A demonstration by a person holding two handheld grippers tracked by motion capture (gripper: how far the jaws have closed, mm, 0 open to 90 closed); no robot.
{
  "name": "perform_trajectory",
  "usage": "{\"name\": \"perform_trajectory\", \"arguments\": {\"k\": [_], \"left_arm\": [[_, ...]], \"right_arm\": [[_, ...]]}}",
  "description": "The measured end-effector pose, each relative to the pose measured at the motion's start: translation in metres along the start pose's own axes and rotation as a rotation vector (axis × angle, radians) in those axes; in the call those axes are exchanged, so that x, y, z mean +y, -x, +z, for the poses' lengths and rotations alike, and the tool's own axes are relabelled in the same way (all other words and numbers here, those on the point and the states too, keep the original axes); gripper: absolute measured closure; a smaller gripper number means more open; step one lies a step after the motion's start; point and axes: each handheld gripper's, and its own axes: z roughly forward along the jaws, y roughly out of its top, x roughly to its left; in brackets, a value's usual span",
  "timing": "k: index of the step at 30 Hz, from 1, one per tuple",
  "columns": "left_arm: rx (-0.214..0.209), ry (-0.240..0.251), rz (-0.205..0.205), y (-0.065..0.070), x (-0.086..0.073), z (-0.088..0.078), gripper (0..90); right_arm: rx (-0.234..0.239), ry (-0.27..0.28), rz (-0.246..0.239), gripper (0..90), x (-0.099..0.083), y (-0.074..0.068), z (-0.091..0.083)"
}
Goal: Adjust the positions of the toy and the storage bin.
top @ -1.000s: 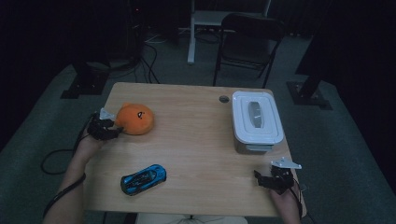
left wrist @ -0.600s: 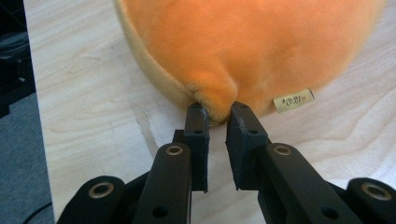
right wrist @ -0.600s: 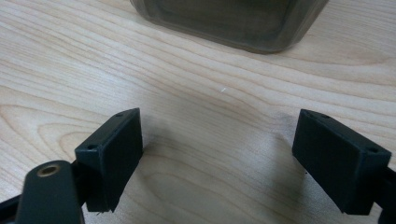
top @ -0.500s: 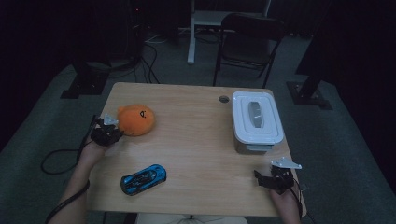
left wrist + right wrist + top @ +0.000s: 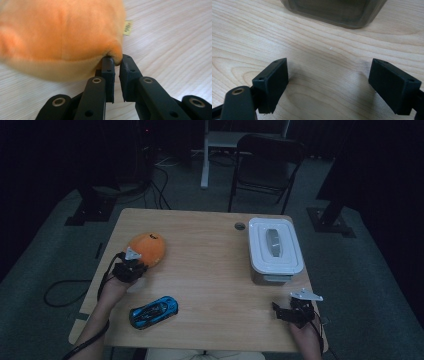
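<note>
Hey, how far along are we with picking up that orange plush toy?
Done: left gripper has shut on a pinch of the orange plush toy. In hand: that grip; the toy sits on the table. Left: lifting it. Right gripper waits open near the white box.

High view v. dim, room beyond the table (image 5: pixel 210 235) edges near black. Both gripper views bright, evenly lit; soft shadows under the jaws. Orange plush (image 5: pixel 60 35) up close is blurred, wood grain sharp w/ no glare.

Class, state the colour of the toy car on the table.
Blue, with dark windows; the toy car shows best in the high view.
</note>
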Motion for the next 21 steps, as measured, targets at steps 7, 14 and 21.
{"name": "perform_trajectory", "arguments": {"k": [7,14,21], "left_arm": [[-0.071,0.045,-0.016,0.009,0.007,0.005,70.7],[-0.084,0.020,-0.021,0.016,0.007,-0.004,50.7],[-0.044,0.091,-0.093,0.003,0.014,-0.028,45.6]], "right_arm": [[0.000,0.000,0.000,15.6,0.000,0.000,0.000],[0.000,0.000,0.000,15.7,0.000,0.000,0.000],[0.000,0.000,0.000,15.6,0.000,0.000,0.000]]}}
